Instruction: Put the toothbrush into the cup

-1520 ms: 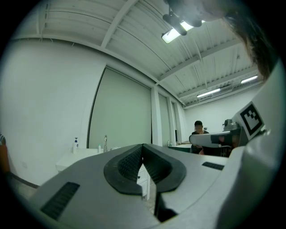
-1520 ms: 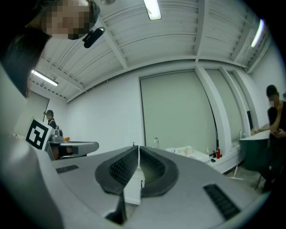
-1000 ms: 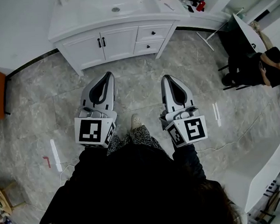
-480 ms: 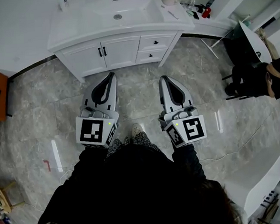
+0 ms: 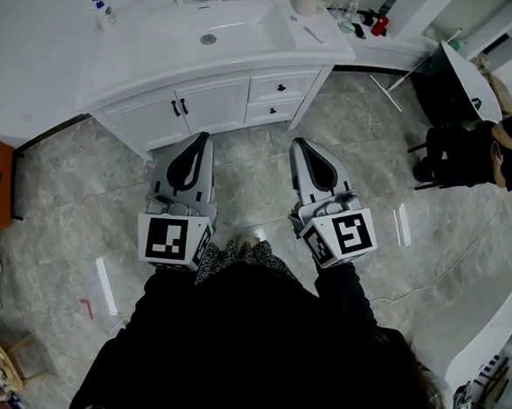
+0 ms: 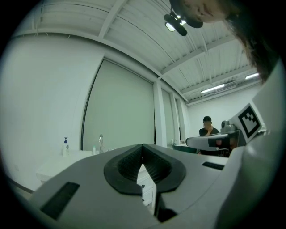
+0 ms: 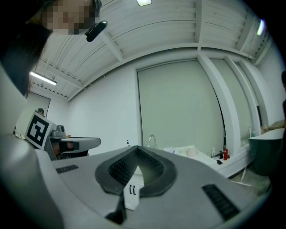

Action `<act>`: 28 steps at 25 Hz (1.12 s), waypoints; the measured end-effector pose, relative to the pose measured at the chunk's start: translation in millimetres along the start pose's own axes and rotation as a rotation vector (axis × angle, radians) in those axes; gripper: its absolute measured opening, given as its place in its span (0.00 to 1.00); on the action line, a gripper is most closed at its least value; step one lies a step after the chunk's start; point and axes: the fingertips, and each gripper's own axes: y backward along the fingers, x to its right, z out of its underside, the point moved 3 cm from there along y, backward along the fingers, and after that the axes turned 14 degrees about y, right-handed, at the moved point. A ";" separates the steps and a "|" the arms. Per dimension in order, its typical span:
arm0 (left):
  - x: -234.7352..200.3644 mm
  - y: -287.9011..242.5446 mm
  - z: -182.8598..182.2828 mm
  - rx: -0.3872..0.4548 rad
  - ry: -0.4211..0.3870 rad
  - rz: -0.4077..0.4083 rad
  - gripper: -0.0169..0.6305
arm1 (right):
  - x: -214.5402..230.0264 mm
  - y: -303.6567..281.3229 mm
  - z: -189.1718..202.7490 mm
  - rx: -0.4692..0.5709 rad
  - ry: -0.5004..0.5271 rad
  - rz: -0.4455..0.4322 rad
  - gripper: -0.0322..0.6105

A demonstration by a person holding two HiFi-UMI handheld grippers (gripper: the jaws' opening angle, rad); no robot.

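The left claw and the right claw are each pressed together with nothing between the pads. They sit side by side over the floor, tips toward the cabinet and just short of its front. The toothbrush lies flat on the tabletop, right of the basin and near the front right corner. It is well apart from both claws, beyond the right claw's tip and slightly to its right. The cup stands behind the toothbrush toward the back right corner, near it but apart. A soap bottle stands at the back left corner.
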 end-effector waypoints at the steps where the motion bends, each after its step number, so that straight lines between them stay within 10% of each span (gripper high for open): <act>1: -0.4 -6.4 0.5 -0.001 -0.001 -0.002 0.04 | 5.0 -3.3 0.3 0.004 -0.001 -0.002 0.06; 28: -33.1 -111.3 8.0 -0.009 0.015 0.017 0.04 | 71.6 -78.8 28.9 -0.025 0.029 0.023 0.06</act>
